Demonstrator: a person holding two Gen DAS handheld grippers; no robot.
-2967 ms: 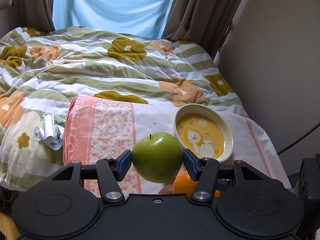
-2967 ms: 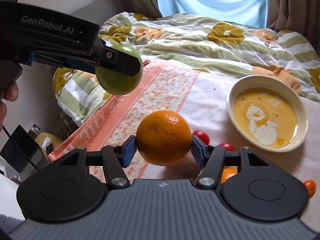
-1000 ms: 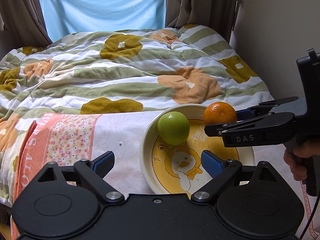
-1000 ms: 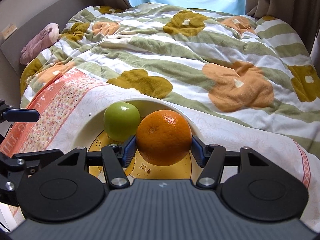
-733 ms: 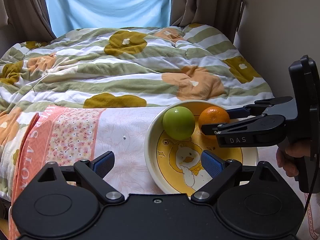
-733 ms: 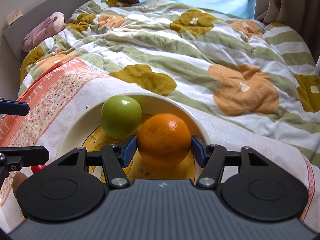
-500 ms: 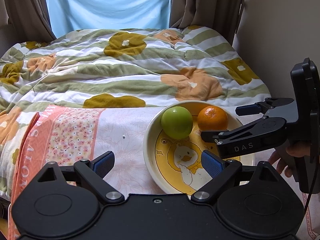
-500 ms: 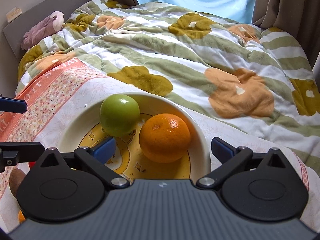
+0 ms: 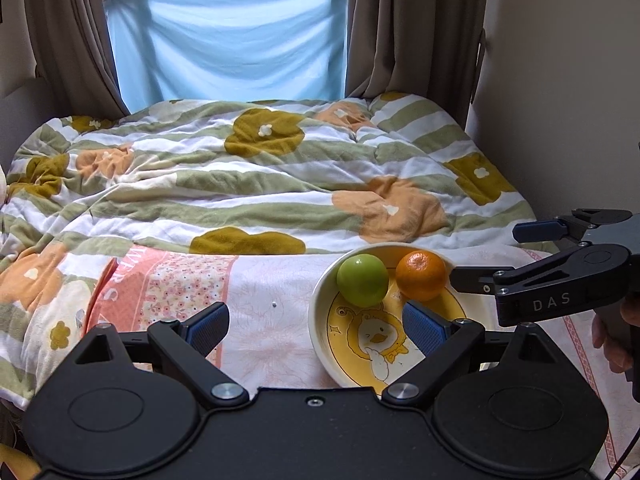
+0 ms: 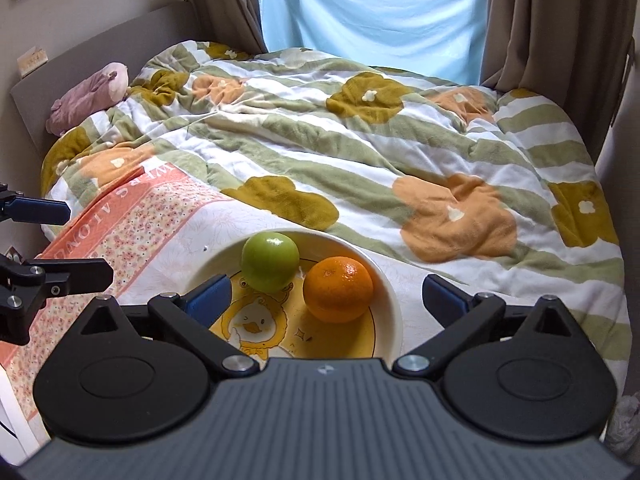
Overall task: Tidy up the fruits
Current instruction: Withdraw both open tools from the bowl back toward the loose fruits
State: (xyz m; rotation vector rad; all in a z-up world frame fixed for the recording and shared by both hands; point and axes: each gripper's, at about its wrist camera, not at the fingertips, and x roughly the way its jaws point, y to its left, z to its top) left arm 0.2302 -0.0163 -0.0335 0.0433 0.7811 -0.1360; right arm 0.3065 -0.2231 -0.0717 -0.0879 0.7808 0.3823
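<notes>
A green apple and an orange lie side by side at the far edge of a cream bowl with a yellow duck picture, on the bed. My left gripper is open and empty, hovering above the bowl's near left side. My right gripper comes in from the right, jaws wide apart, clear of the orange. In the right wrist view the apple and orange rest in the bowl beyond my open right gripper. The left gripper shows at the left edge.
The bowl stands on a pink floral cloth spread over a green-striped quilt. A plush toy lies by the headboard. A wall runs along the right, curtains at the back. A person's hand holds the right gripper.
The right gripper opened and let the orange drop into the bowl beside the apple. Both grippers then rose and drew back from the bowl.
</notes>
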